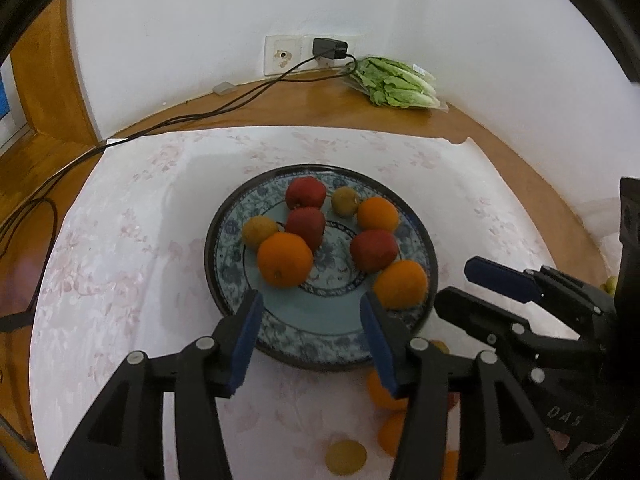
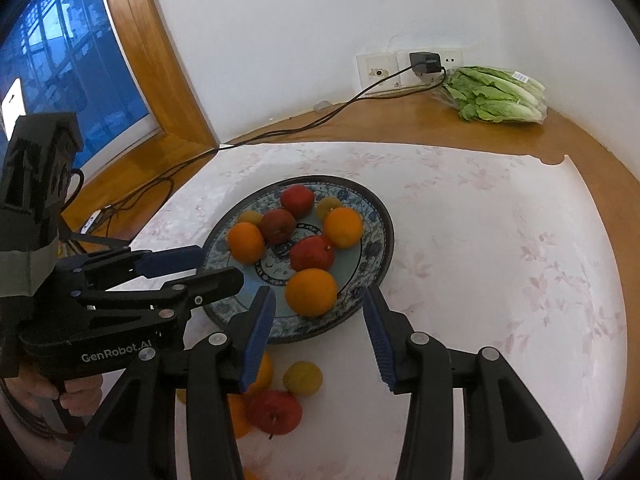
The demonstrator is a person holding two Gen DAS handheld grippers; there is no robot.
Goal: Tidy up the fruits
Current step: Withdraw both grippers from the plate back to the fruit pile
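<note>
Blue-and-white patterned plate (image 1: 320, 332) sits mid-cloth on a white floral tablecloth (image 1: 120, 260) over the wooden surface (image 1: 312, 100). On the plate, seen from the left wrist view: three red apples (image 1: 306, 192), three oranges (image 1: 285, 260) & two small yellow-green fruits (image 1: 345, 201). One orange sits at approx 8 o'clock on the plate, another at 4 o'clock near the rim, the third at 2 o'clock; apples cluster from 12 o'clock to centre. Left hand-held gripper (image 1: 311, 336) hangs over the plate's near rim at 6 o'clock, jaws partly open, nothing between the blue pads, no fruit touched. Right hand-held gripper (image 2: 318, 330) is likewise partly open & empty, with the nearest orange (image 2: 311, 292) just beyond its tips, pads apart from it. Each gripper shows in the other's view: right one at 3 o'clock in the left view, left one at 9 o'clock in the right view, with a hand (image 2: 74, 394) on its grip. Loose fruit lies on the cloth near the 6 o'clock edge, off the plate: a red apple (image 2: 276, 412), a yellow fruit (image 2: 303, 378) & oranges partly hidden behind the fingers. Bagged lettuce (image 2: 496, 96) lies at the far 1 o'clock corner by the wall; a black charger (image 2: 426, 62) is plugged into the outlet, cable (image 2: 280, 130) trailing across the surface toward 9 o'clock. Window (image 2: 60, 60) at 10 o'clock.
</note>
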